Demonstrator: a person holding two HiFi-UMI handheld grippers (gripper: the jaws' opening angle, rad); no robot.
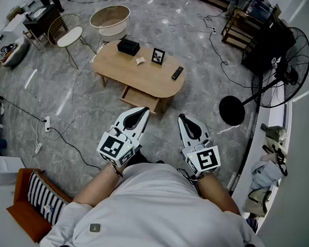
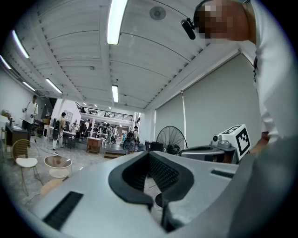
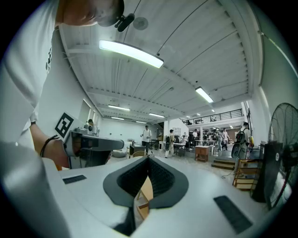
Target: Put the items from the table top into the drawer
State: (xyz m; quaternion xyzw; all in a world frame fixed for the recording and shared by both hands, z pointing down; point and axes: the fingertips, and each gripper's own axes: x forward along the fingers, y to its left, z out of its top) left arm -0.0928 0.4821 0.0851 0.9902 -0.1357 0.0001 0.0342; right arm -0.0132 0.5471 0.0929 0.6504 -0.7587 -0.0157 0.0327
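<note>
Wooden table [image 1: 147, 82] held the black remote [image 1: 177, 72] near its right end, long axis running near-to-far. Left gripper [image 1: 143, 111] and right gripper [image 1: 182, 119] were fully closed, empty, well short of it.

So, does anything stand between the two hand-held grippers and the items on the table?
Nothing visible does. Only floor lies between the left hand-held gripper, the right hand-held gripper and the table.
</note>
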